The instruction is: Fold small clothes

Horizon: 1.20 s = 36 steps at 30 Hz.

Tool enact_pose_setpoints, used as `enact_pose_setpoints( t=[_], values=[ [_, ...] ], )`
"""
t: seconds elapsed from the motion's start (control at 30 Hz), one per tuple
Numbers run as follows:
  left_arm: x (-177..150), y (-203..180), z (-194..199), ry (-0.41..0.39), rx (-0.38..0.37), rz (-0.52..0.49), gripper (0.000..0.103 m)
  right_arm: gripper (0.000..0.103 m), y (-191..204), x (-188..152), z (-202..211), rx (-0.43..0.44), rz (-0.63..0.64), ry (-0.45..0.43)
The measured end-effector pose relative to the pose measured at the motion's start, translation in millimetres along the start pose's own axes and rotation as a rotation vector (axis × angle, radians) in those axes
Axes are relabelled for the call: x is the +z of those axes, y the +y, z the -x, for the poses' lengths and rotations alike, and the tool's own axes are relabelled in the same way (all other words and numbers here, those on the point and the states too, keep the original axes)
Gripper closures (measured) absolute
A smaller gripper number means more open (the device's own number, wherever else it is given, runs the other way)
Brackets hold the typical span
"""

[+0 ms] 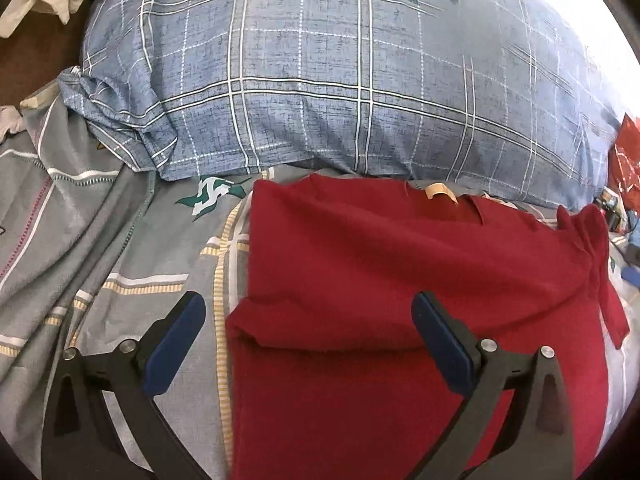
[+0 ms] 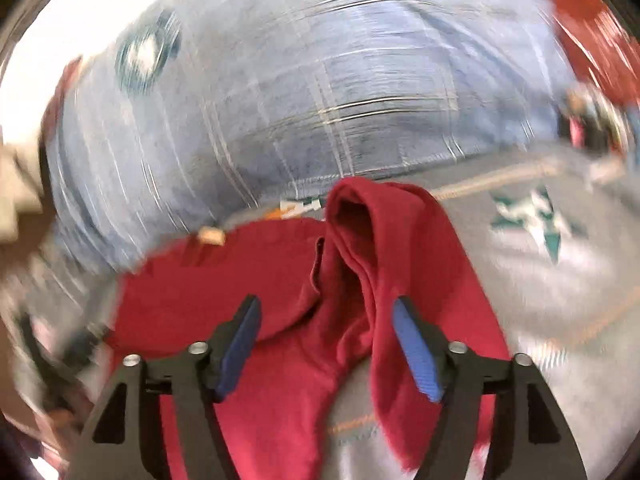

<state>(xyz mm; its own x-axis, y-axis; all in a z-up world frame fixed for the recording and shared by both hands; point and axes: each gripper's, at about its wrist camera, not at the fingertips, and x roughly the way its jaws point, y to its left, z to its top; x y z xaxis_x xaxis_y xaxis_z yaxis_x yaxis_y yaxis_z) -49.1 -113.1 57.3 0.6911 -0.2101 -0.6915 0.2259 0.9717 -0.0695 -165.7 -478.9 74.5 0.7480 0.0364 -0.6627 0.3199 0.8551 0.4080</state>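
Open fingers (image 1: 308,340) over red shirt (image 1: 400,272) (half folded).

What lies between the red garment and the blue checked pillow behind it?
In the left wrist view, only a narrow strip of grey patterned bedsheet separates the red garment from the blue checked pillow; the garment's tan neck label almost reaches the pillow.

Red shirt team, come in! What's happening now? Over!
Left gripper open over the red shirt. Right gripper open, sleeve bunched between its fingers, not pinched. Blue pillow close behind the collar.
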Motion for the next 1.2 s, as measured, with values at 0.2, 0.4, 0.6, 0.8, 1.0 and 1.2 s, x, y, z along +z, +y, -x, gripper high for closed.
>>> enact_pose_setpoints(
  t=[0.2,0.4,0.6,0.8,1.0,1.2],
  values=[
    [3.2,11.8,3.5,-0.008,-0.005,0.040,0.000,0.022,-52.6,-6.1,11.9,0.120,-0.334,0.005],
    [5.1,20.6,1.3,0.006,-0.011,0.093,0.000,0.021,-74.2,-19.1,1.6,0.370,-0.607,0.030],
    [4.2,18.1,0.5,0.006,-0.003,0.076,0.000,0.017,-56.1,-22.5,-13.9,0.465,-0.650,0.090],
    [5.0,21.6,-0.3,0.011,-0.002,0.080,0.000,0.017,-24.7,-14.1,10.0,0.028,-0.265,0.113],
    [4.4,18.6,1.9,0.004,-0.006,0.075,0.000,0.019,-40.5,-23.1,27.8,-0.240,-0.132,0.098],
    [2.7,14.9,-1.2,0.015,0.001,0.056,0.000,0.055,-48.2,-36.3,10.2,-0.318,0.008,0.137]
  ],
)
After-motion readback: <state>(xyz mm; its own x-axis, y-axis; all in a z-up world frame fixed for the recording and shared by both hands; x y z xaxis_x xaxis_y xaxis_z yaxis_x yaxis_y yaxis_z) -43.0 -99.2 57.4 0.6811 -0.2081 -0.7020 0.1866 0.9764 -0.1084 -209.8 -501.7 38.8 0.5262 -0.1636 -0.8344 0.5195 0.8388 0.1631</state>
